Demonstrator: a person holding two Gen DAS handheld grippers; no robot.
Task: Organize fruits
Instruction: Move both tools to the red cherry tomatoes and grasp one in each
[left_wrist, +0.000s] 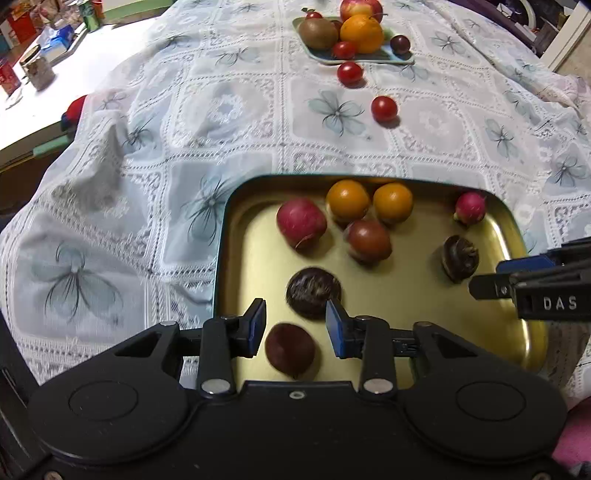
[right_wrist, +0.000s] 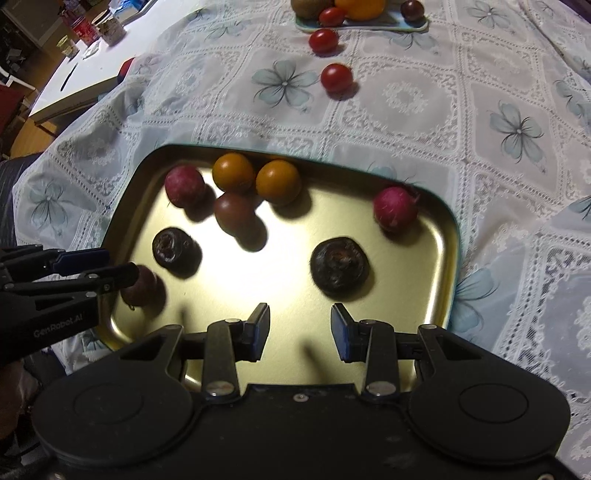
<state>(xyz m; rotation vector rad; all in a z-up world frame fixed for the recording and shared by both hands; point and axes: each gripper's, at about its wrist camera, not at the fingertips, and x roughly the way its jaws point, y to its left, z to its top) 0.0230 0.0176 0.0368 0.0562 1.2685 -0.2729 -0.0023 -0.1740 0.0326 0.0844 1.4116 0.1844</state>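
The left gripper (left_wrist: 295, 325) hangs low over the near end of the gold metal tray (left_wrist: 406, 295), its jaws apart and holding nothing; a dark maroon fruit (left_wrist: 290, 350) lies on the tray floor in the gap between its blue pads (left_wrist: 257, 326), and whether they touch it cannot be told. The right gripper (right_wrist: 300, 330) hovers over the same tray's near edge, jaws wide and empty. On the tray rest two orange tomatoes (left_wrist: 369, 201) touching one another, a brownish tomato (left_wrist: 368, 240) just in front of them, two pink radishes (left_wrist: 301, 221) well apart, and two dark water chestnuts (right_wrist: 339, 266). On the flowered lace tablecloth (left_wrist: 147, 184) two red cherry tomatoes (left_wrist: 384, 108) lie between the gold tray and a pale green tray (left_wrist: 402, 57) holding a kiwi (left_wrist: 318, 33), an orange (left_wrist: 361, 33) and an apple (left_wrist: 360, 8).
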